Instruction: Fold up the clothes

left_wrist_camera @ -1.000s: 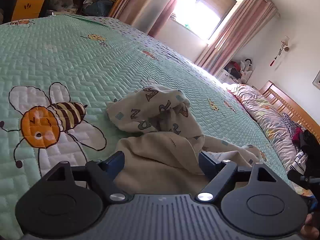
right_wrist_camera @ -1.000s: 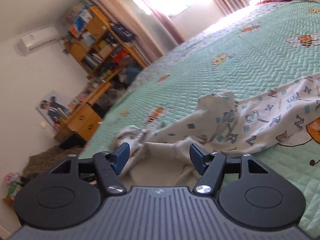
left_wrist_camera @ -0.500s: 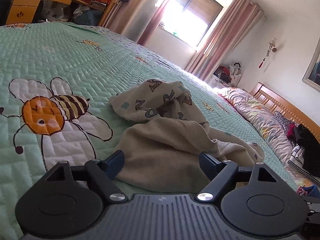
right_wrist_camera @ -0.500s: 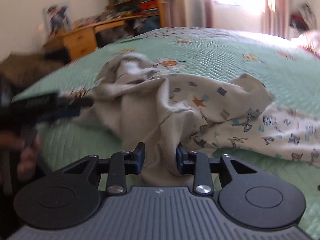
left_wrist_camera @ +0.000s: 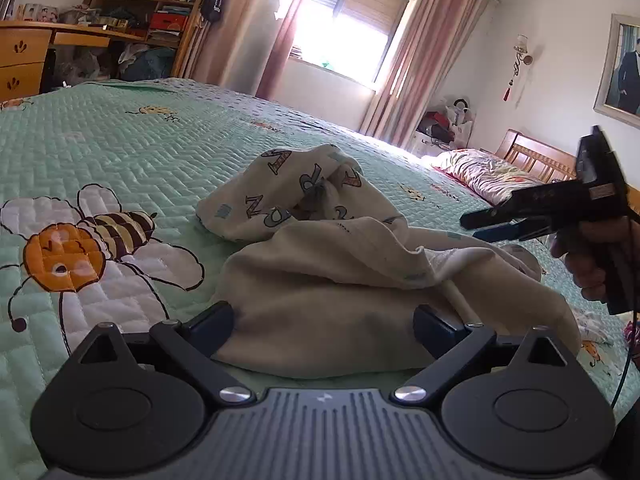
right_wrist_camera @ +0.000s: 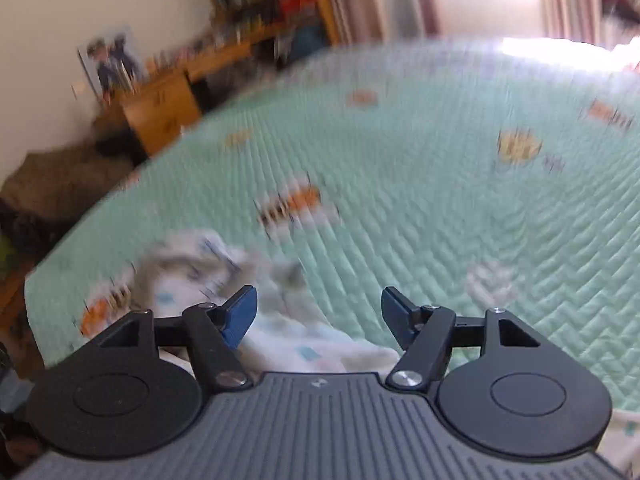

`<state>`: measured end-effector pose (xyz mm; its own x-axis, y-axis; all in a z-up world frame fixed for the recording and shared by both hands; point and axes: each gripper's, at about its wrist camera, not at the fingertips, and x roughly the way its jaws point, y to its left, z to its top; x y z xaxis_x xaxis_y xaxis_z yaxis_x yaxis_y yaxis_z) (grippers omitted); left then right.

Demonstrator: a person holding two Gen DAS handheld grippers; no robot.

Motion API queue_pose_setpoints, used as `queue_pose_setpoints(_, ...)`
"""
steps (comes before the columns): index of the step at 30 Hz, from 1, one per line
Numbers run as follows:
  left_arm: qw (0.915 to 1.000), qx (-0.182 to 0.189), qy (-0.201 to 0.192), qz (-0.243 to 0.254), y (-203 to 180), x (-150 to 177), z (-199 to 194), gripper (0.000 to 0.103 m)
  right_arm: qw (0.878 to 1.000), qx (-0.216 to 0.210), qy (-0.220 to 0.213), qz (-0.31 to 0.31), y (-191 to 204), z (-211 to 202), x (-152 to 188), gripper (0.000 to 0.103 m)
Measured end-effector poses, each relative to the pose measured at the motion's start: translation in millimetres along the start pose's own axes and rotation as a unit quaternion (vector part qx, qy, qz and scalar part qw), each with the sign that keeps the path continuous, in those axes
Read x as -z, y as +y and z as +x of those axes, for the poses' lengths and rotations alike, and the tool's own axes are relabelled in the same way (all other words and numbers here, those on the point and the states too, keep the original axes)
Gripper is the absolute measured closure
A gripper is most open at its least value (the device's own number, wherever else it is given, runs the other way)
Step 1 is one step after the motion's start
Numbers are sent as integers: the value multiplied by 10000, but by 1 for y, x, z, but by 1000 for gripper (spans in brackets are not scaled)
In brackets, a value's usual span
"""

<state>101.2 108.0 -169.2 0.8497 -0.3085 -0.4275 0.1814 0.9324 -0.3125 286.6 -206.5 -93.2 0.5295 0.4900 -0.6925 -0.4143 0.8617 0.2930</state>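
A crumpled cream garment (left_wrist_camera: 320,264) printed with letters lies on the green bedspread (left_wrist_camera: 120,152). My left gripper (left_wrist_camera: 324,326) is open and low over the bed, its fingertips on either side of the garment's near edge. In the left wrist view the right gripper (left_wrist_camera: 516,222) hovers above the garment's right end, held by a hand (left_wrist_camera: 588,268). The right wrist view is blurred by motion; there my right gripper (right_wrist_camera: 318,316) is open, with part of the garment (right_wrist_camera: 224,276) below and between its fingers, not gripped.
The bedspread (right_wrist_camera: 420,184) carries bee prints (left_wrist_camera: 68,256). A wooden desk (left_wrist_camera: 24,60) and shelves stand beyond the far edge. Pillows (left_wrist_camera: 484,172) and a wooden headboard (left_wrist_camera: 532,154) lie at the right. A window with curtains (left_wrist_camera: 352,32) is behind the bed.
My right gripper was closed on a fold of the garment half a second ago; it has opened and swung up and away. It now shows in the left view. The left gripper stayed open.
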Motion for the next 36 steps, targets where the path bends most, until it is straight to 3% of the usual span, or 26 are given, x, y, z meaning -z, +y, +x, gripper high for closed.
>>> queue_pose_setpoints(2,9999,-27,-6,97,-3,1,1,3,9987,44,499,-47,-13,18,9,34)
queue_pose_setpoints(3,9999,-39,-8,141,-4,2,2,1,9982,-64,574,-182,-13,18,18,42)
queue_pose_setpoints(4,9998,-52,-11,184,-5,3,3,1,9973,-191,614,-346,-11,17,29,64)
queue_pose_setpoints(5,9997,-66,-14,216,-6,3,4,1,9960,-322,587,-594,-5,13,38,77)
queue_pose_setpoints(7,9996,-96,-21,261,-7,4,6,1,9951,-136,345,-918,9,3,44,89)
queue_pose_setpoints(10,9994,-119,-33,334,-9,4,7,1,9941,619,-468,-754,6,-16,17,90)
queue_pose_setpoints(12,9992,-90,-33,389,-10,5,7,1,9873,1026,-1026,-643,-8,-31,-11,90)
queue_pose_setpoints(15,9987,-85,-8,511,-12,5,10,1,9793,1410,-1249,-734,-21,-34,-36,84)
queue_pose_setpoints(16,9987,-95,-8,509,-12,5,10,1,9795,1539,-1154,-595,-25,-28,-36,64)
queue_pose_setpoints(18,9990,-64,-20,431,-10,5,10,1,9781,1814,-851,-567,-24,-18,-25,48)
queue_pose_setpoints(19,9992,-49,-25,393,-9,5,10,1,9727,2044,-878,-659,-19,-19,-16,49)
queue_pose_setpoints(21,9995,-18,-37,315,-7,4,9,1,9604,2219,-1575,-607,-1,-34,6,48)
queue_pose_setpoints(24,9997,5,-49,245,-5,4,9,1,9728,1343,-1882,-161,21,-41,19,45)
queue_pose_setpoints(27,9995,-19,-42,310,-8,5,10,1,9827,694,-1639,-519,62,-21,18,41)
queue_pose_setpoints(29,9995,-8,-40,307,-7,4,9,1,9866,453,-1367,-761,88,-1,13,39)
queue_pose_setpoints(31,9995,-18,-39,316,-8,4,10,1,9911,385,-1104,-638,102,25,8,33)
queue_pose_setpoints(33,9993,-40,-34,359,-9,5,10,1,9952,303,-853,-375,112,52,3,33)
queue_pose_setpoints(34,9993,-43,-33,372,-10,5,10,1,9971,154,-730,-157,116,63,3,42)
queue_pose_setpoints(35,9993,-38,-32,376,-10,5,10,1,9980,-35,-628,-49,126,70,6,58)
queue_pose_setpoints(36,9993,-25,-33,361,-9,5,9,1,9978,-29,-637,-175,142,74,9,94)
